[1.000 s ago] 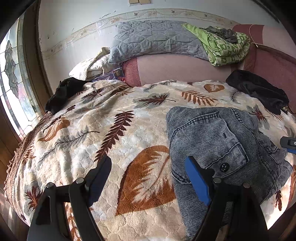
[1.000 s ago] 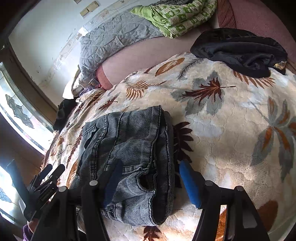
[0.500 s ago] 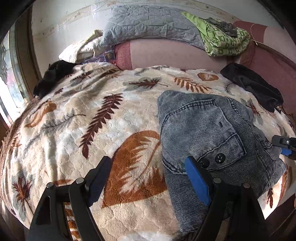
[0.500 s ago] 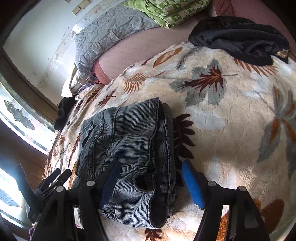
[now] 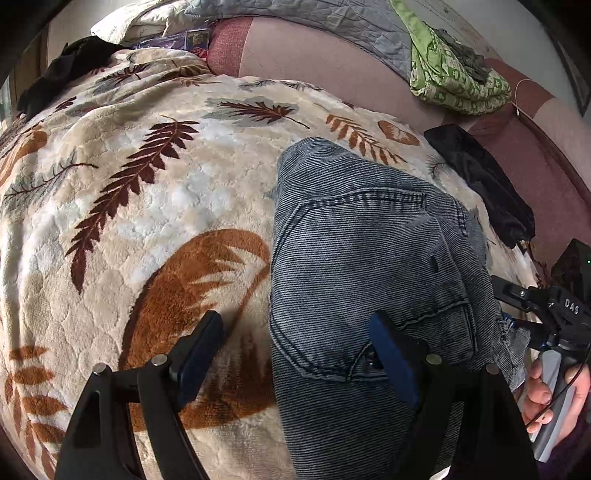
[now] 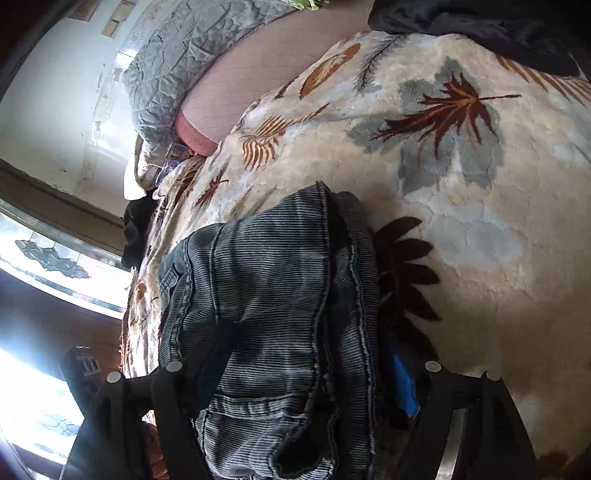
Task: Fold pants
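Left wrist view: white letters "DAS" on the black body of the right gripper (image 5: 517,295) at far right edge, only readable writing. Left gripper (image 5: 295,354) jaws spread wide, nothing between them; left finger over the leaf-print fleece blanket (image 5: 147,221), right blue finger (image 5: 391,358) over the folded grey-blue denim pants (image 5: 369,251), contact unclear. Pants lie ahead and right of the left gripper, flat on the blanket, back pocket seam up. Beyond: black cloth (image 5: 55,77) far left, pink headboard cushion (image 5: 325,66) ahead, grey quilt (image 5: 314,14) on top of it, green patterned bedding (image 5: 447,77) to its right, black garment (image 5: 487,188) right of the pants. Person's hand (image 5: 550,391) on the right gripper's handle, cut off at frame edge

Right wrist view: window with patterned glass (image 6: 48,258) far left, blown out by light. Right gripper (image 6: 306,365) wide apart, pants (image 6: 266,295) bunched between the fingers, waistband end nearest the camera; left finger (image 6: 218,350) dark against denim, blue right finger (image 6: 402,384) partly hidden behind the pants' edge; not closed on the cloth. Blanket (image 6: 461,221) fills the right, dark garment (image 6: 480,26) cut off at top
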The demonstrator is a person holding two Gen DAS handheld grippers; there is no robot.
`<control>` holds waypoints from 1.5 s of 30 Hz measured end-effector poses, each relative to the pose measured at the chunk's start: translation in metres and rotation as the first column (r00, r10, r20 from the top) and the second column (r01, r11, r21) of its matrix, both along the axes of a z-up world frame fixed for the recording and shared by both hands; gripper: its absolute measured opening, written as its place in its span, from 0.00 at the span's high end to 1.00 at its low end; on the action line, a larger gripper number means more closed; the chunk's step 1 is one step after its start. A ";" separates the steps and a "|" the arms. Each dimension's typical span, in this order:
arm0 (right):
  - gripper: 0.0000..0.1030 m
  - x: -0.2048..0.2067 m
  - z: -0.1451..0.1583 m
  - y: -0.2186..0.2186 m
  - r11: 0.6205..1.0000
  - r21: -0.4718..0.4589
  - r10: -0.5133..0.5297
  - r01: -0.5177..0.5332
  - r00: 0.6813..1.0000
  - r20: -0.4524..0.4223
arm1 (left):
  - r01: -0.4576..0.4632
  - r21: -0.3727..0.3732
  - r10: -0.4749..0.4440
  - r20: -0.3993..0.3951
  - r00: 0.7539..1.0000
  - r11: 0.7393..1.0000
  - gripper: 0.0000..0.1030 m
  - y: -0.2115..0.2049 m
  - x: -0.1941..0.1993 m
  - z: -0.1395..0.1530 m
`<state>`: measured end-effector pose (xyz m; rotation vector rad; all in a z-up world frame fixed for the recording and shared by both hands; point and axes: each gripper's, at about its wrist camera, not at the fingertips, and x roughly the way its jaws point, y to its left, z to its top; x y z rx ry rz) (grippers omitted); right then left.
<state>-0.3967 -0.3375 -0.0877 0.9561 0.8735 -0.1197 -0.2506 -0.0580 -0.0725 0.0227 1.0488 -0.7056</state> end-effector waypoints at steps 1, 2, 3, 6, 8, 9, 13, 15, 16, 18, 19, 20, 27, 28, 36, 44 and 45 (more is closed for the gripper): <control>0.24 0.004 0.000 0.003 1.000 -0.015 0.017 -0.017 1.000 -0.003 | 0.016 -0.030 -0.016 -0.016 1.000 0.999 0.20 -0.002 0.000 0.000; 0.24 0.008 0.002 0.006 0.999 -0.032 0.033 -0.033 0.999 -0.004 | 0.035 -0.044 -0.036 -0.027 0.999 0.998 0.20 -0.007 0.000 -0.001; 0.24 0.010 0.003 0.009 0.998 -0.044 0.049 -0.049 0.999 0.001 | 0.043 -0.039 -0.044 -0.020 0.999 0.998 0.20 -0.012 -0.002 -0.001; 0.35 0.015 0.006 0.017 0.991 -0.101 0.082 -0.082 0.997 -0.008 | 0.066 -0.029 -0.065 0.018 0.998 0.997 0.21 -0.022 -0.007 0.001; 0.50 0.015 0.009 0.020 0.988 -0.131 0.082 -0.083 0.997 -0.011 | 0.056 -0.054 -0.056 0.003 0.998 0.997 0.24 -0.022 -0.005 0.002; 0.55 0.014 0.010 0.020 0.988 -0.133 0.080 -0.079 0.997 -0.003 | 0.050 -0.062 -0.051 -0.001 0.999 0.997 0.24 -0.021 -0.004 0.003; 0.66 0.012 0.019 0.023 0.982 -0.174 0.079 -0.074 0.997 0.025 | 0.075 -0.069 -0.072 0.044 0.996 0.995 0.51 -0.023 -0.010 0.010; 0.69 0.011 0.027 0.027 0.976 -0.208 0.084 -0.072 0.995 0.052 | 0.089 -0.059 -0.084 0.084 0.993 0.994 0.57 -0.025 -0.014 0.016; 0.69 0.010 0.032 0.029 0.972 -0.224 0.087 -0.069 0.994 0.072 | 0.086 -0.064 -0.080 0.092 0.993 0.994 0.61 -0.024 -0.015 0.018; 0.69 0.010 0.043 0.034 0.965 -0.255 0.094 -0.063 0.990 0.109 | 0.081 -0.086 -0.072 0.102 0.992 0.993 0.64 -0.021 -0.015 0.026; 0.71 0.011 0.047 0.035 0.962 -0.267 0.096 -0.060 0.988 0.123 | 0.081 -0.101 -0.069 0.116 0.991 0.992 0.66 -0.020 -0.015 0.031; 0.71 0.012 0.051 0.036 0.960 -0.274 0.095 -0.055 0.986 0.136 | 0.079 -0.114 -0.064 0.130 0.989 0.990 0.66 -0.019 -0.014 0.038; 0.71 0.052 0.067 0.037 0.954 -0.298 0.103 -0.037 0.972 0.211 | 0.052 -0.109 -0.023 0.255 0.967 0.993 0.67 -0.031 0.013 0.074; 0.71 0.060 0.067 0.035 0.955 -0.294 0.098 -0.031 0.971 0.218 | 0.039 -0.112 -0.009 0.257 0.966 0.993 0.67 -0.033 0.021 0.076; 0.71 0.126 0.041 0.016 0.957 -0.290 0.066 -0.016 0.985 0.161 | -0.147 -0.009 0.145 0.237 0.961 0.989 0.67 -0.045 0.085 0.039; 0.42 0.135 0.006 -0.002 0.952 -0.305 0.013 -0.021 1.000 -0.029 | -0.193 0.174 0.145 0.256 0.956 0.966 0.34 -0.049 0.096 0.009; 0.41 0.131 0.010 -0.003 0.955 -0.297 0.009 -0.015 1.000 -0.023 | -0.197 0.173 0.150 0.256 0.955 0.965 0.34 -0.047 0.094 0.012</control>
